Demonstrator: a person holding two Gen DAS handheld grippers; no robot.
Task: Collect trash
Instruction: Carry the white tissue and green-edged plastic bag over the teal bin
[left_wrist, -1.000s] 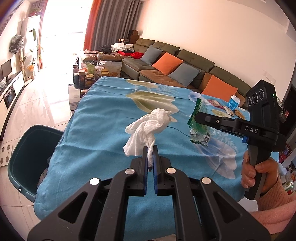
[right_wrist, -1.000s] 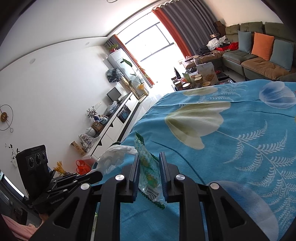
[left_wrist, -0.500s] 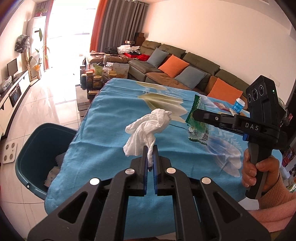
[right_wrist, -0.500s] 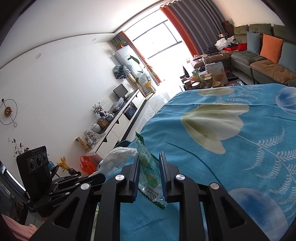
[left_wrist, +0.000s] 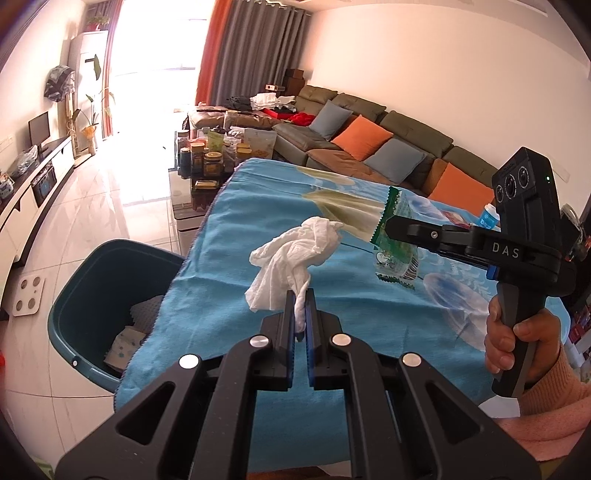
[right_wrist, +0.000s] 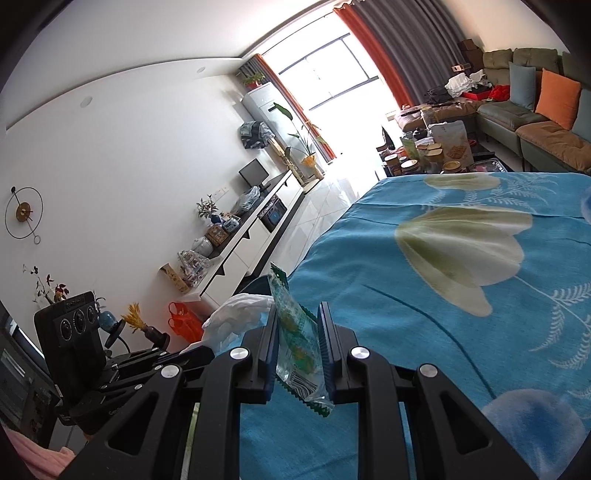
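Note:
My left gripper (left_wrist: 300, 295) is shut on a crumpled white tissue (left_wrist: 291, 262) and holds it above the left part of the blue flowered tablecloth (left_wrist: 229, 266). My right gripper (right_wrist: 297, 314) is shut on a green snack wrapper (right_wrist: 295, 339); the wrapper also shows in the left wrist view (left_wrist: 397, 236), held above the table to the right of the tissue. A dark teal trash bin (left_wrist: 92, 295) stands on the floor at the table's left edge, with some trash inside. The tissue also shows in the right wrist view (right_wrist: 236, 317).
A blue-capped cup (left_wrist: 489, 218) and small packets sit at the table's far right. A coffee table with jars (left_wrist: 207, 158) stands beyond the table, a sofa (left_wrist: 369, 144) behind it. A white TV cabinet (right_wrist: 255, 236) runs along the left wall.
Both grippers have moved left toward the table's left edge with their trash held. The teal bin now shows more fully and closer below the left gripper.

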